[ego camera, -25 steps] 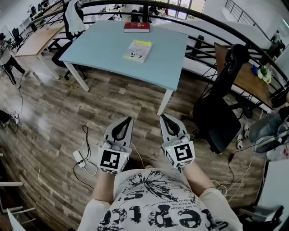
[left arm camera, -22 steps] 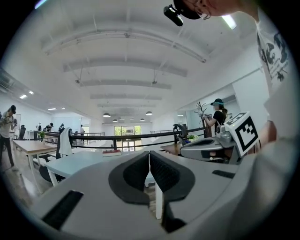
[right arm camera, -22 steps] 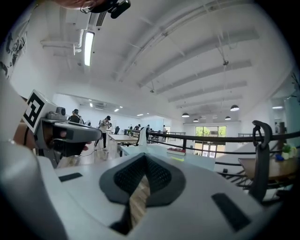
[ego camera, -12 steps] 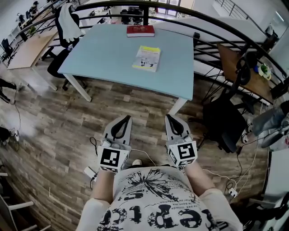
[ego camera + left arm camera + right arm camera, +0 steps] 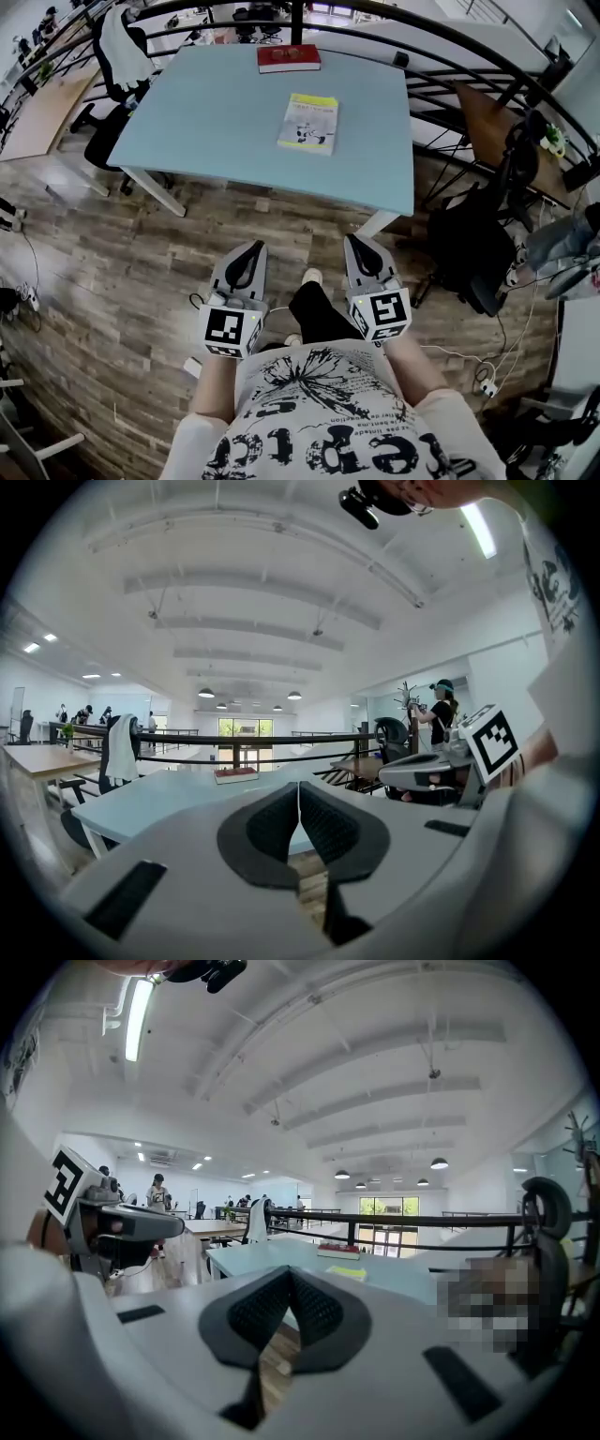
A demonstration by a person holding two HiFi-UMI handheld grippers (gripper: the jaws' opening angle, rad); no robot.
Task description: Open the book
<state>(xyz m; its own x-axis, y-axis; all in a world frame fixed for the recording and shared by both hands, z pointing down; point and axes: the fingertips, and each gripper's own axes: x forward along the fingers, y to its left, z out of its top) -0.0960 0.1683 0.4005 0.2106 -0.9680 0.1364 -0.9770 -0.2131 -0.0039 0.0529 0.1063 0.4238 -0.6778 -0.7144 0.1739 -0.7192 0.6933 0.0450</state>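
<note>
My left tool and right tool are both pinched closed, empty, short of the near edge of the pale blue bench; I'd worry closed tips just shove the flat yellow paperback book mid-bench, or I go for the red hardback book at the far edge.
</note>
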